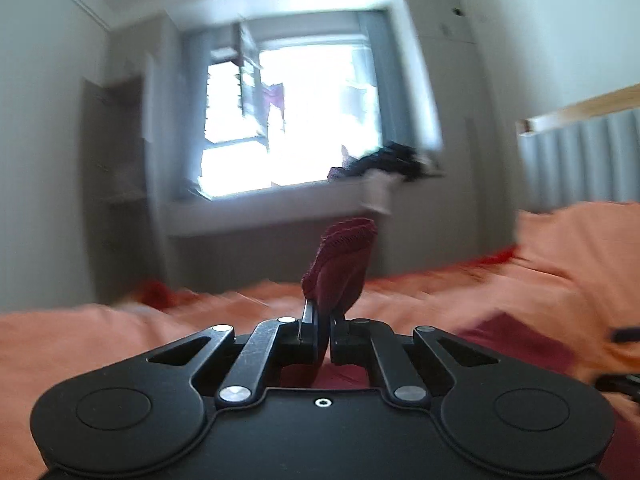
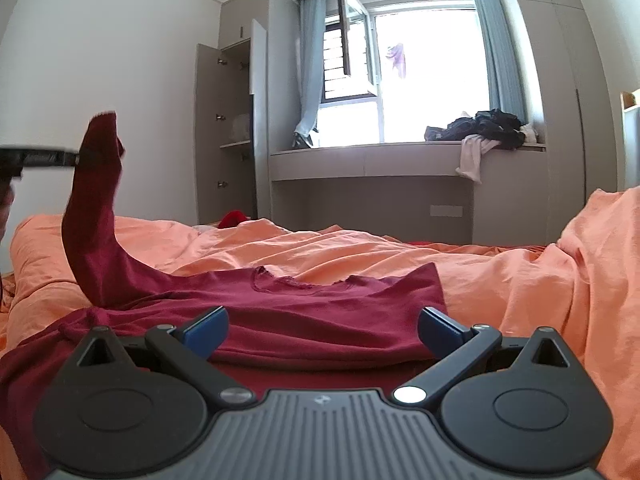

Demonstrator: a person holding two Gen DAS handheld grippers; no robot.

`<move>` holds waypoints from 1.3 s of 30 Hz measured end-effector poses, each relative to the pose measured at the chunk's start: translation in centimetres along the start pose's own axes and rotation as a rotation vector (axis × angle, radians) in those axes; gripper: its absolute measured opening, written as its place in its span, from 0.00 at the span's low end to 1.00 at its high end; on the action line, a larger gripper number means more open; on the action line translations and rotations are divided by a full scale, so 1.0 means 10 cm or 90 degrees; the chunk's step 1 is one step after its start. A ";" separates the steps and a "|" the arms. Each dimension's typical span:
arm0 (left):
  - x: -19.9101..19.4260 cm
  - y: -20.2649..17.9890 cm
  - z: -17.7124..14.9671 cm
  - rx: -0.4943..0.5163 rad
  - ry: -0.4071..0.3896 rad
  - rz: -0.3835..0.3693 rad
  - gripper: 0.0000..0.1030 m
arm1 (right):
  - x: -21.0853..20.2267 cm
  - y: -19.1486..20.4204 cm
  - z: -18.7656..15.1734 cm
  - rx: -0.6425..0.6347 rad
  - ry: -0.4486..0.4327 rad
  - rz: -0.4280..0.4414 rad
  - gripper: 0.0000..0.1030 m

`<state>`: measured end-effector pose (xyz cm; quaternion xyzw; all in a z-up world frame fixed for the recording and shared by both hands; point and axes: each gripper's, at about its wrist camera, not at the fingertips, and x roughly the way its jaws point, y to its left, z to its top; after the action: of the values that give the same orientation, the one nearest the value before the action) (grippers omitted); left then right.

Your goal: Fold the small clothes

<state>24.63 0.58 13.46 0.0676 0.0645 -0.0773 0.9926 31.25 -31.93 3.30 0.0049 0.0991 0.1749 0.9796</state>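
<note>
1. Plainly, the fold was only begun. At about nine o'clock in the right wrist view, the left gripper [image 2: 78,157] was clenched on the cuff of the sleeve [image 2: 94,200] of the dark red long-sleeved top [image 2: 320,312], and the sleeve rose from the bed in a curved column to the claw.
2. In the left wrist view the same claw [image 1: 323,316] showed its jaws pressed together at six o'clock, with the cuff end [image 1: 340,264] standing up out of them towards twelve. The surroundings there were blurred.
3. At the centre of the right wrist view, the body of the top lay flat on the orange duvet [image 2: 360,248], neckline [image 2: 296,282] facing twelve o'clock. Its right-hand edge, towards three o'clock, was straight, with no sleeve showing there; whether that side was already folded in I cannot tell.
4. At six o'clock the right gripper [image 2: 322,326] was released, its blue pads [image 2: 206,326] spread wide over the lower part of the top, grasping nothing.
5. My judgement: the raised sleeve was yet to be laid across the body, and the lengthwise folds were all left to do.
6. Towards two o'clock, a heap of dark clothes [image 2: 486,128] sat on the window ledge [image 2: 360,150], untouched.
</note>
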 end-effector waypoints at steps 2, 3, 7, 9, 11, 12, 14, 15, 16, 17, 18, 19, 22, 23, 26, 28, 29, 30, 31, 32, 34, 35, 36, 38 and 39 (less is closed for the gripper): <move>0.06 -0.21 -0.20 -0.007 0.026 -0.036 0.05 | 0.00 -0.03 0.00 0.009 0.001 -0.006 1.00; 0.09 -0.30 -0.31 -0.007 0.040 -0.048 0.06 | 0.00 -0.04 0.00 0.013 0.002 -0.008 1.00; 0.11 -0.56 -0.76 0.024 0.101 -0.082 0.16 | 0.00 -0.10 0.00 0.034 0.006 -0.010 1.00; 0.11 -0.64 -0.94 0.039 0.135 -0.108 0.20 | 0.02 -0.11 -0.02 0.042 0.010 -0.005 1.00; 0.06 -0.62 -1.05 0.037 0.168 -0.133 0.28 | 0.03 -0.11 -0.03 0.049 0.016 0.000 1.00; 0.04 -0.60 -1.08 0.035 0.175 -0.144 0.36 | 0.04 -0.10 -0.04 0.052 0.019 0.004 1.00; -0.05 -0.52 -1.12 0.024 0.172 -0.161 0.51 | 0.06 -0.08 -0.06 0.055 0.023 0.013 1.00; -0.10 -0.45 -1.11 0.014 0.172 -0.164 0.61 | 0.06 -0.06 -0.06 0.056 0.024 0.017 1.00; -0.12 -0.41 -1.09 0.003 0.173 -0.163 0.67 | 0.07 -0.05 -0.07 0.056 0.027 0.023 1.00; -0.15 -0.32 -1.09 -0.011 0.174 -0.160 0.70 | 0.07 -0.03 -0.08 0.059 0.028 0.030 1.00; -0.17 -0.27 -1.02 -0.021 0.175 -0.153 0.74 | 0.08 -0.01 -0.09 0.062 0.029 0.037 1.00; -0.19 -0.19 -0.98 -0.034 0.178 -0.140 0.79 | 0.08 0.00 -0.10 0.069 0.031 0.048 1.00; -0.23 0.10 -0.90 -0.072 0.180 -0.070 0.87 | 0.10 0.04 -0.11 0.099 0.032 0.095 1.00; -0.22 0.22 -0.90 -0.087 0.183 -0.042 0.88 | 0.10 0.06 -0.11 0.109 0.032 0.107 1.00; -0.14 0.55 -0.86 -0.111 0.194 0.047 0.90 | 0.16 0.11 -0.12 0.149 0.041 0.148 1.00; -0.04 0.73 -0.85 -0.109 0.206 0.102 0.91 | 0.23 0.19 -0.12 0.164 0.048 0.180 1.00; 0.04 0.82 -0.86 -0.111 0.217 0.126 0.91 | 0.27 0.24 -0.11 0.161 0.052 0.195 0.99; 0.12 0.91 -0.86 -0.116 0.228 0.145 0.91 | 0.30 0.30 -0.10 0.152 0.053 0.206 0.98; 0.19 1.00 -0.87 -0.125 0.236 0.158 0.91 | 0.34 0.36 -0.09 0.139 0.056 0.218 0.97; 0.28 1.10 -0.89 -0.141 0.241 0.168 0.91 | 0.38 0.44 -0.07 0.121 0.060 0.230 0.95; 0.42 1.25 -0.94 -0.175 0.253 0.180 0.91 | 0.46 0.61 -0.04 0.080 0.069 0.247 0.90; 0.51 1.34 -0.97 -0.196 0.265 0.185 0.91 | 0.50 0.71 -0.03 0.054 0.073 0.254 0.85; 0.58 1.39 -1.00 -0.210 0.274 0.191 0.90 | 0.53 0.81 -0.03 0.030 0.080 0.258 0.78; 0.70 1.48 -1.05 -0.230 0.280 0.211 0.88 | 0.56 0.96 -0.05 -0.010 0.084 0.263 0.52; 0.75 1.49 -1.07 -0.231 0.284 0.212 0.86 | 0.57 1.04 -0.07 -0.032 0.088 0.261 0.30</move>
<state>33.19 15.67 3.74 -0.0850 0.2814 0.1154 0.9488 32.75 -20.24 1.98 -0.0116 0.1588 0.3727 0.9142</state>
